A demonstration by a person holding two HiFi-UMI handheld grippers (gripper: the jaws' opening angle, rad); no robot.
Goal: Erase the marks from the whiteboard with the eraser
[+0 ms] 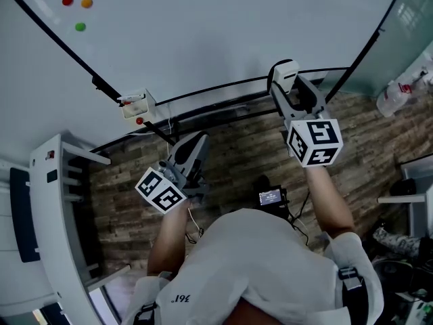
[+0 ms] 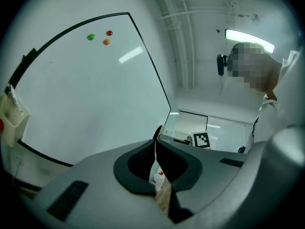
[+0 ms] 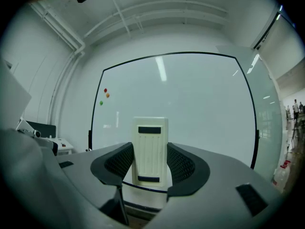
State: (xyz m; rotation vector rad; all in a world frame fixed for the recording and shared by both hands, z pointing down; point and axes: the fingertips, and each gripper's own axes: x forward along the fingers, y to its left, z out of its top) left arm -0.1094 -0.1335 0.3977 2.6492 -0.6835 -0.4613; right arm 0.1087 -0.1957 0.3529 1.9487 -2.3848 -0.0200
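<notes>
Two grippers, one eraser (image 3: pixel 150 147), one whiteboard (image 1: pixel 223 32), three magnets (image 1: pixel 80 26).
Eraser clamped in right gripper (image 3: pixel 150 163); left gripper (image 2: pixel 155 149) clenched, empty; whiteboard top cropped.

White whiteboard (image 1: pixel 203 39) with a thin black frame. Cream, ribbed eraser (image 3: pixel 150 149) with two dark bars. Red magnet (image 1: pixel 67 1), orange magnet (image 1: pixel 86 3), green magnet (image 1: pixel 80 26). Brown plank-patterned floor (image 1: pixel 233 158).
</notes>
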